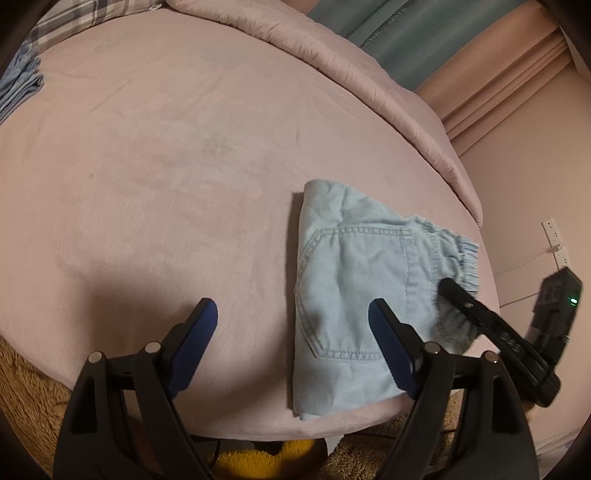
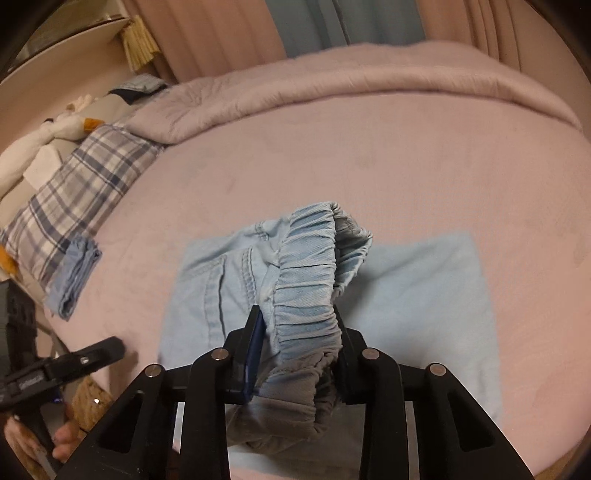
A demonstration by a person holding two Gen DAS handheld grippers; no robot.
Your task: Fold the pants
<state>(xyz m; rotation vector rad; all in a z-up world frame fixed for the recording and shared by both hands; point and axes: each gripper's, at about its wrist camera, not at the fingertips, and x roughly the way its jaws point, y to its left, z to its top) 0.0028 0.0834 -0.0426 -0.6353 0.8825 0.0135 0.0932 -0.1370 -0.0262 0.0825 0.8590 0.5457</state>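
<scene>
In the right wrist view, the bunched waistband (image 2: 306, 295) fills the gap in the right gripper (image 2: 299, 332) and hides its right pad and part of the pants (image 2: 424, 295) beneath. The left gripper (image 2: 107, 350) is cut off at the picture's left edge. The printed lettering on the curtain (image 1: 388, 26) is too small to read.

The left wrist camera looks forward and down between the wide-apart fingers of the left gripper (image 1: 293, 314), from the near edge of the pink bed (image 1: 147, 166), with the folded pants (image 1: 354, 295) low and right. The right wrist camera sits much closer, its right gripper (image 2: 299, 328) pressed around the pants' waistband (image 2: 306, 295). Both views share the pants, the bed and what looks like the same plaid pillow (image 2: 77, 184).
</scene>
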